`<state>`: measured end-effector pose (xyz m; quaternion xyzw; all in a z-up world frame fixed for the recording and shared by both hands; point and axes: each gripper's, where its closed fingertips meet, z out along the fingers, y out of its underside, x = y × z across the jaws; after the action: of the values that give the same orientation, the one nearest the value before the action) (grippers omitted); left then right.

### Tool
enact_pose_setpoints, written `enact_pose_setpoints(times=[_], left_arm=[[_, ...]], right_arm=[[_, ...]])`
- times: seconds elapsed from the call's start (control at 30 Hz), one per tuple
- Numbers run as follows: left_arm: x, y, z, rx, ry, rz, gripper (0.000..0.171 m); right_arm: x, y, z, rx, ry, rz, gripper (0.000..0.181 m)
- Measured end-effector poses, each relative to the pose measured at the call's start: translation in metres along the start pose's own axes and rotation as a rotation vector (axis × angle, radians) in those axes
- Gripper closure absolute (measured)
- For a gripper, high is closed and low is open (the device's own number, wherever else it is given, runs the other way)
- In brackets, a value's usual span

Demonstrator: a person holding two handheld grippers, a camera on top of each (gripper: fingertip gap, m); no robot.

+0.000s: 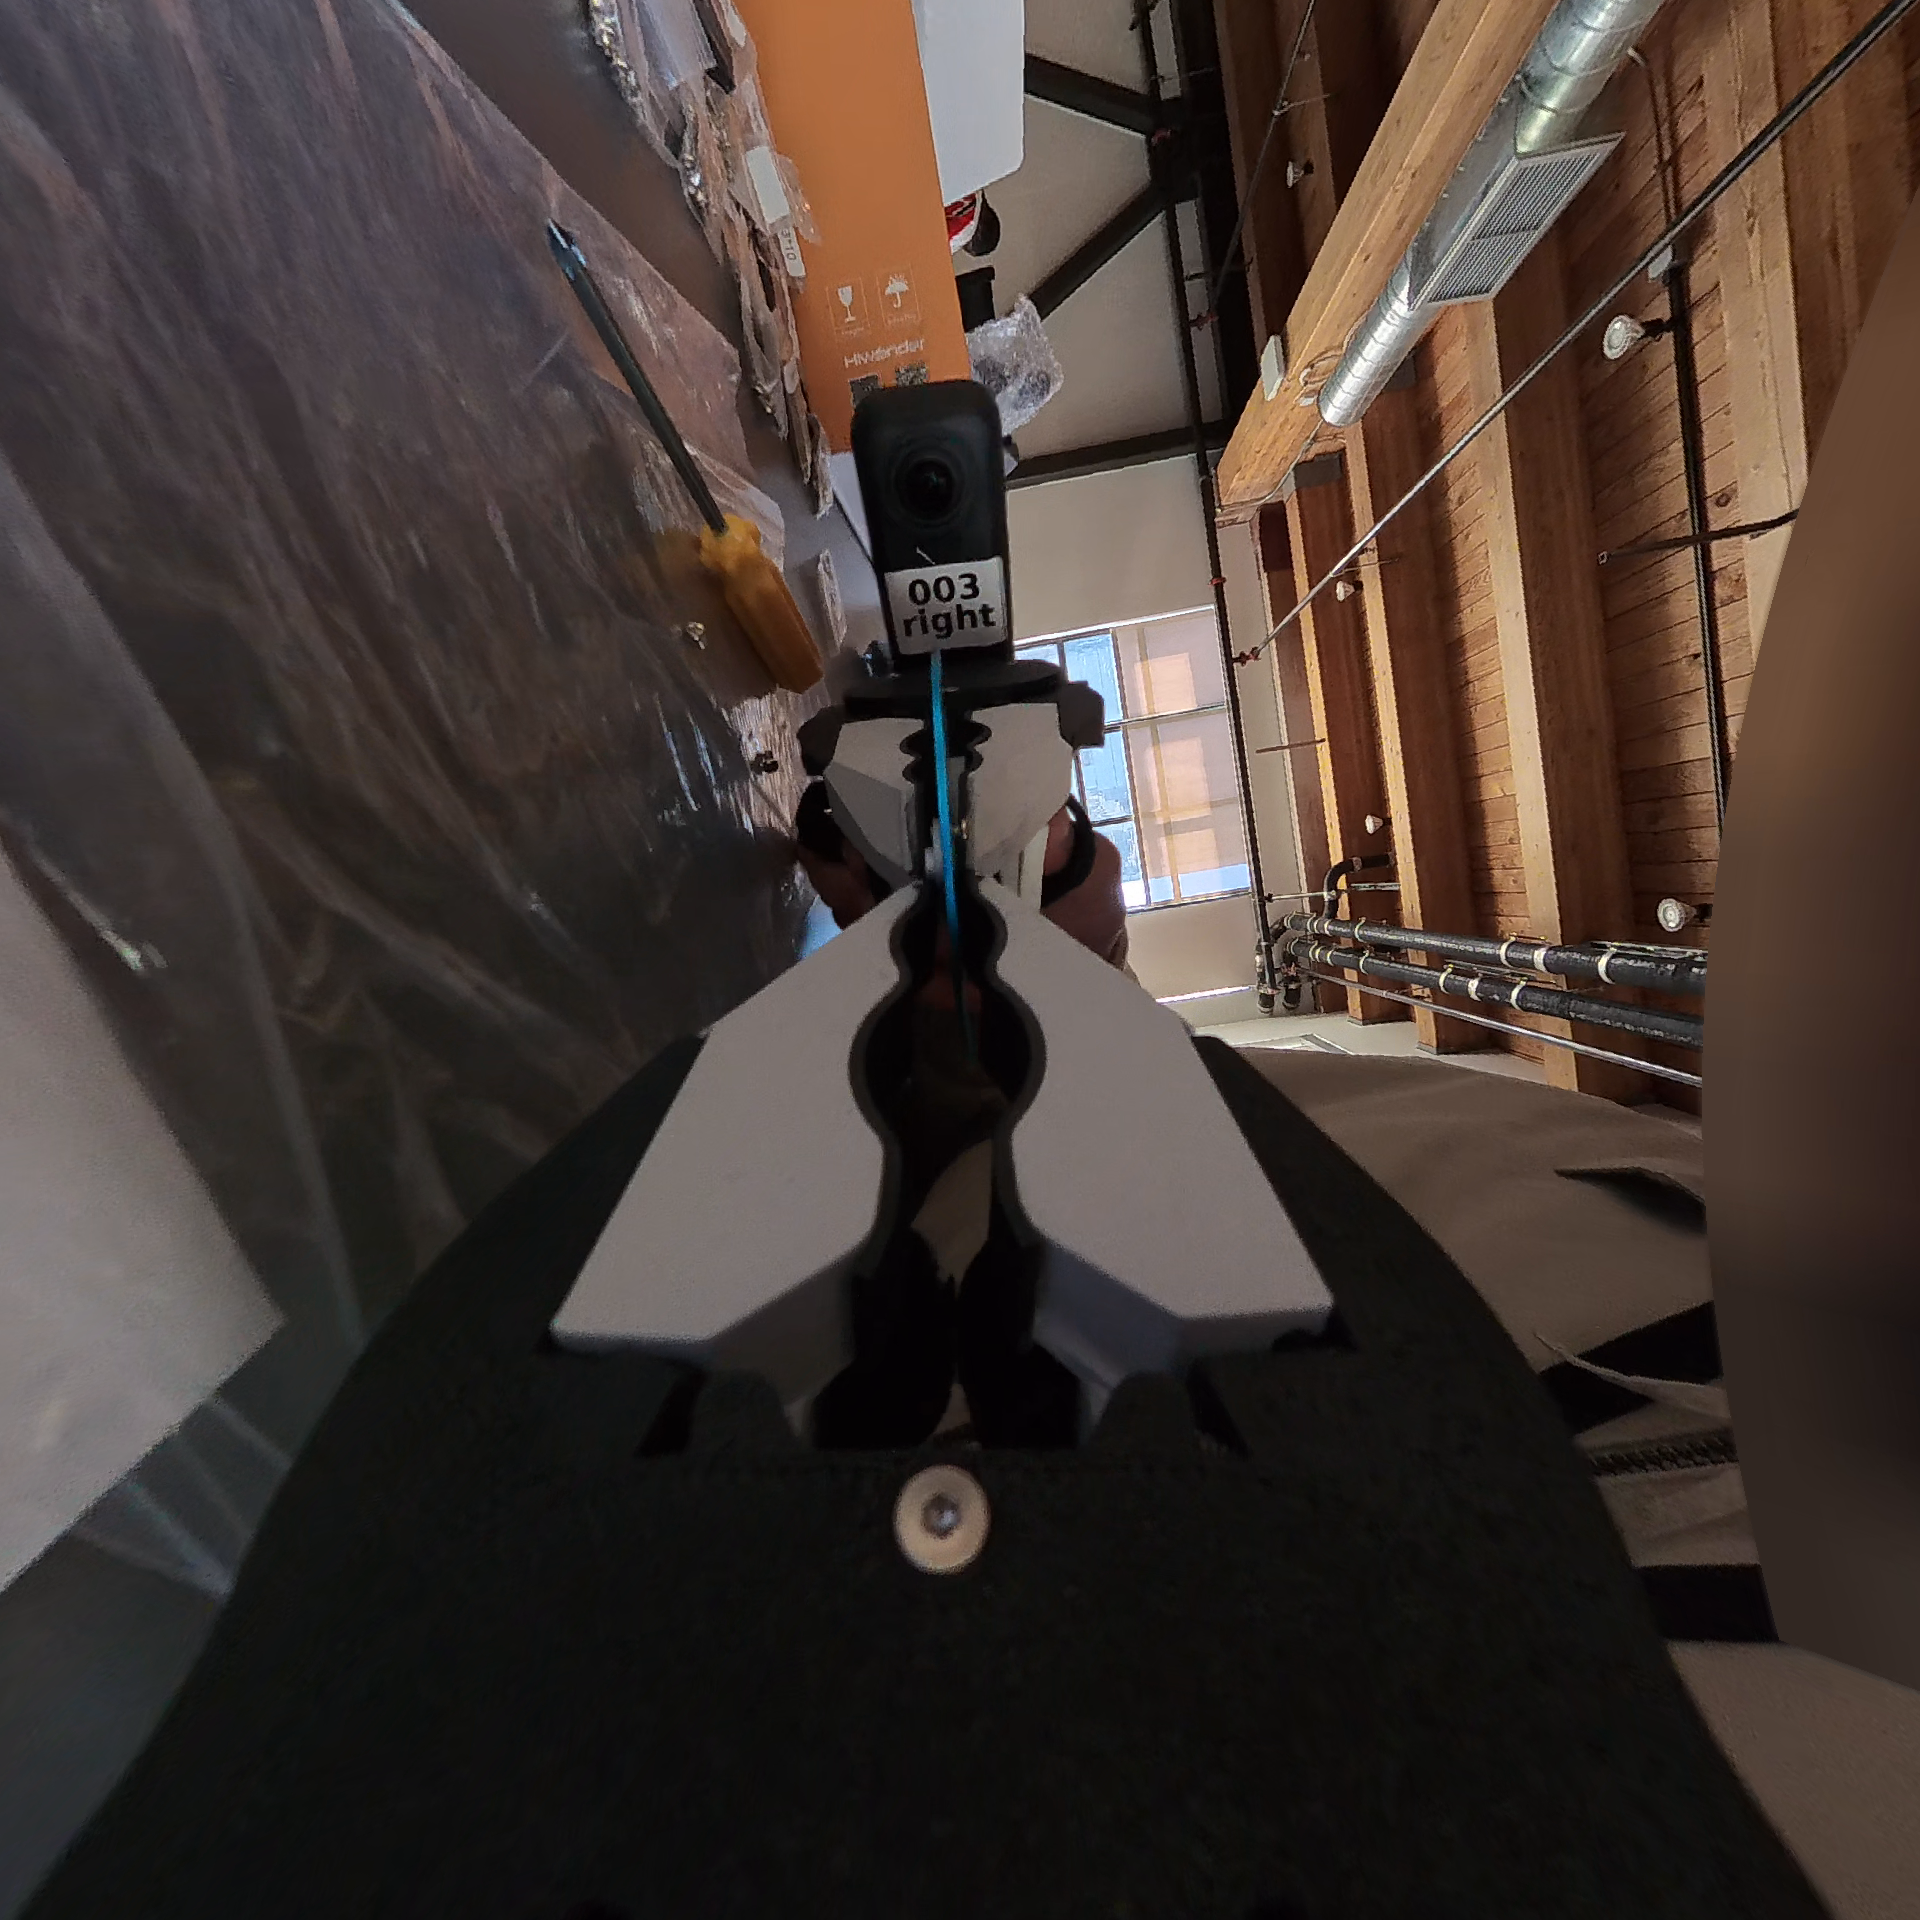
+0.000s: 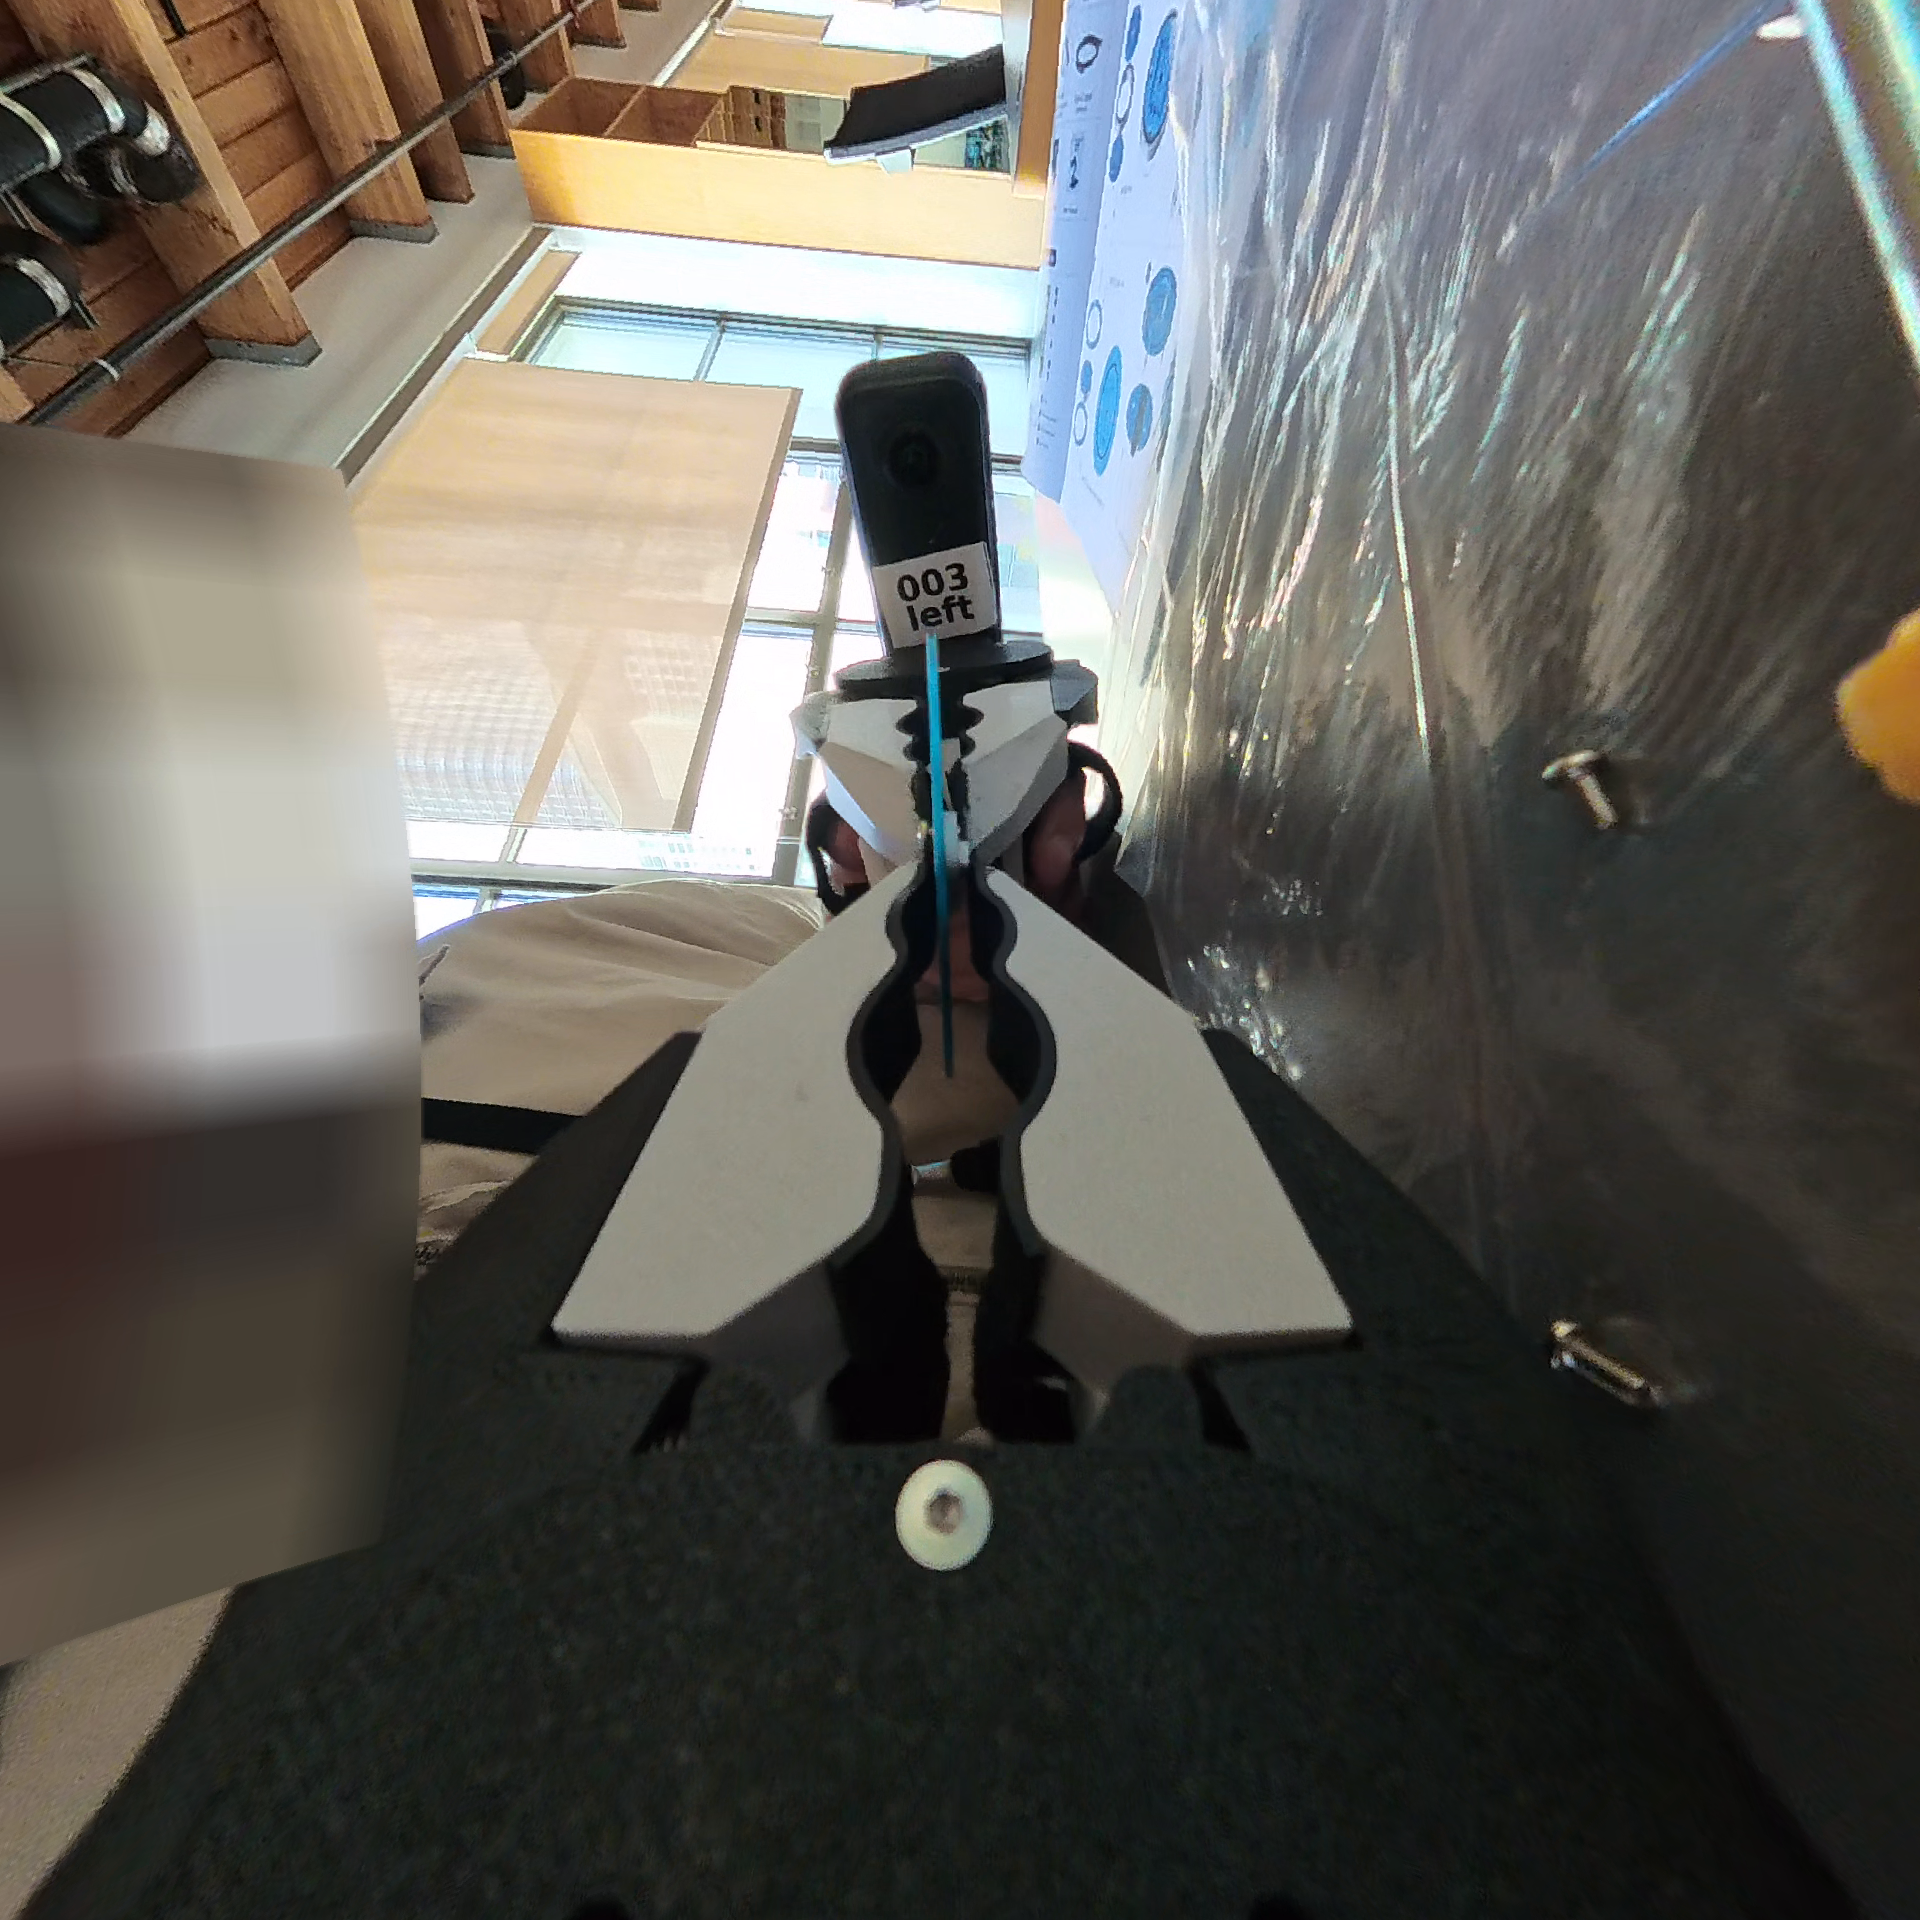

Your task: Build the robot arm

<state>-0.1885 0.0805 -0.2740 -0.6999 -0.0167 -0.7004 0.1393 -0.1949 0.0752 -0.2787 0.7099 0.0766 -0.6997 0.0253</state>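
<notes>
Both the left gripper (image 1: 951, 883) and right gripper (image 2: 945, 873) pinch 1 thin blue strip (image 1: 940, 727) tip to tip, beside the table (image 1: 364, 623), with a yellow-handled screwdriver (image 1: 753, 597) near the right gripper.

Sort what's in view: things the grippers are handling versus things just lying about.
In the grippers: blue strip, seen edge-on, clamped by both left gripper and right gripper.

Lying about: yellow-handled screwdriver, orange box, loose screws, printed sheet.

Yellow-handled screwdriver (image 1: 748, 603) — orange box (image 1: 852, 208) — thin blue strip (image 2: 940, 831)
</notes>
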Motion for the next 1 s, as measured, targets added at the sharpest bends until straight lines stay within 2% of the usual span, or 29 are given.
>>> enact_pose_setpoints(times=[0.07, 0.17, 0.23, 0.4, 0.53, 0.57, 0.63, 0.67, 0.73, 0.83, 0.87, 0.93, 1.0], left_arm=[[-0.004, -0.002, 0.000, 0.020, -0.019, -0.011, 0.168], [-0.004, -0.004, -0.001, 0.030, -0.036, 0.011, 0.168], [-0.003, -0.004, -0.001, 0.029, -0.043, 0.029, 0.168], [-0.002, -0.003, -0.001, 0.023, -0.085, 0.101, 0.168], [-0.002, -0.004, -0.003, 0.022, -0.107, 0.140, 0.168], [-0.001, -0.004, -0.003, 0.026, -0.104, 0.139, 0.168], [0.003, -0.004, -0.003, 0.037, -0.074, 0.121, 0.168], [0.006, -0.005, -0.004, 0.049, -0.055, 0.118, 0.168], [0.009, -0.004, -0.004, 0.058, -0.038, 0.125, 0.168], [0.007, -0.005, -0.010, 0.078, -0.064, 0.150, 0.168], [0.004, -0.007, -0.013, 0.087, -0.086, 0.166, 0.168], [-0.001, -0.011, -0.025, 0.105, -0.150, 0.220, 0.168], [-0.004, -0.014, -0.037, 0.120, -0.192, 0.260, 0.168]], right_arm=[[0.004, -0.002, 0.001, 0.000, 0.039, -0.025, 0.177], [0.005, -0.006, 0.000, -0.001, 0.130, -0.165, 0.176], [0.006, -0.012, -0.010, 0.028, 0.238, -0.323, 0.161], [-0.001, -0.007, -0.048, 0.074, 0.446, -0.772, 0.161], [0.011, 0.018, -0.064, -0.019, 0.624, -0.978, 0.159], [0.008, 0.023, -0.059, -0.019, 0.630, -1.019, 0.158], [0.001, 0.016, -0.050, 0.092, 0.660, -1.038, 0.154], [-0.003, 0.013, -0.044, 0.148, 0.632, -0.991, 0.150], [-0.006, 0.014, -0.029, 0.169, 0.505, -0.858, 0.146], [-0.012, 0.020, -0.021, 0.133, 0.362, -0.758, 0.144], [-0.013, 0.025, -0.019, 0.100, 0.366, -0.796, 0.145], [-0.008, 0.051, -0.010, -0.062, 0.392, -0.925, 0.144], [0.005, 0.066, -0.004, -0.168, 0.497, -1.104, 0.146]])
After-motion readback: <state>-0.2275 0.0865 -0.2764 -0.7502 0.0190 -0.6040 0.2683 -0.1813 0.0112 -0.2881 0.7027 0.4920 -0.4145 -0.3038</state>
